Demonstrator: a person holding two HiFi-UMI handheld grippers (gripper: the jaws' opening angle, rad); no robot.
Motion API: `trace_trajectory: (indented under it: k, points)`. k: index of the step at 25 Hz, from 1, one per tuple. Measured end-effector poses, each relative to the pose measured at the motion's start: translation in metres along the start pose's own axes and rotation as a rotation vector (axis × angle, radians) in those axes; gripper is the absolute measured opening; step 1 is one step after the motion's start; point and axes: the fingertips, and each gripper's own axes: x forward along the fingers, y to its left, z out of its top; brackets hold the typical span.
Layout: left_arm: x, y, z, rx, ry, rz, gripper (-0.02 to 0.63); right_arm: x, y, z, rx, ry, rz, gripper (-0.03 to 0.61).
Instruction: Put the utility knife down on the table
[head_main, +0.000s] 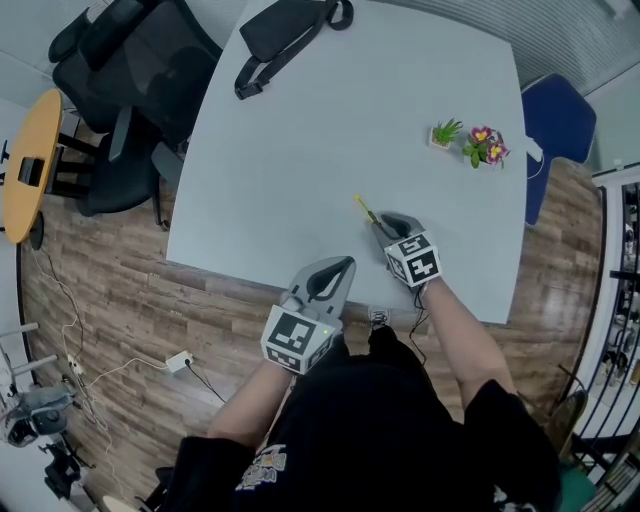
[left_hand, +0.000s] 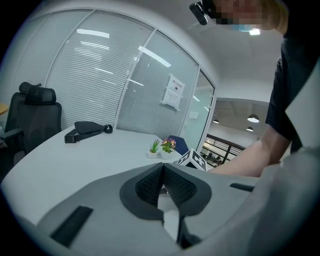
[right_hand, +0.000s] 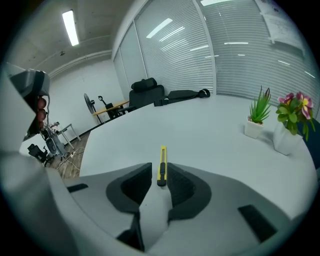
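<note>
A slim yellow utility knife (right_hand: 162, 167) with a black slider sticks out forward from between the jaws of my right gripper (right_hand: 160, 176), which is shut on its rear end. In the head view the knife (head_main: 362, 208) points up-left, low over the pale grey table (head_main: 300, 150), with the right gripper (head_main: 380, 222) behind it near the front edge. Whether the knife touches the table cannot be told. My left gripper (head_main: 345, 263) hangs at the table's front edge, left of the right one. Its pads (left_hand: 150, 182) meet with nothing between them.
A black strap bag (head_main: 290, 30) lies at the table's far edge. Two small potted plants (head_main: 447, 132) (head_main: 485, 146) stand at the right. A black office chair (head_main: 130, 70) is far left, a blue chair (head_main: 555, 115) right, a round wooden table (head_main: 30, 160) at the left edge.
</note>
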Motion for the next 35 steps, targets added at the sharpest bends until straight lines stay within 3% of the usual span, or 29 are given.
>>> trace_trajectory:
  k: [5, 9, 18, 25, 31, 35]
  points:
    - [-0.003, -0.01, 0.011, 0.014, -0.033, 0.034, 0.005, -0.031, 0.001, 0.026, -0.01, -0.089, 0.005, 0.078]
    - [-0.004, -0.021, 0.021, 0.029, -0.063, 0.067, 0.005, -0.067, 0.005, 0.053, -0.03, -0.183, 0.02, 0.003]
    - [-0.013, -0.065, 0.05, 0.059, -0.165, 0.157, 0.005, -0.174, 0.037, 0.107, -0.168, -0.397, 0.147, 0.003]
    - [-0.041, -0.086, 0.071, 0.079, -0.248, 0.277, 0.005, -0.248, 0.06, 0.132, -0.201, -0.551, 0.257, 0.003]
    - [-0.075, -0.089, 0.075, 0.087, -0.28, 0.347, 0.006, -0.27, 0.082, 0.133, -0.201, -0.596, 0.307, 0.003]
    - [-0.095, -0.086, 0.07, 0.089, -0.281, 0.344, 0.005, -0.269, 0.099, 0.126, -0.192, -0.587, 0.299, 0.003]
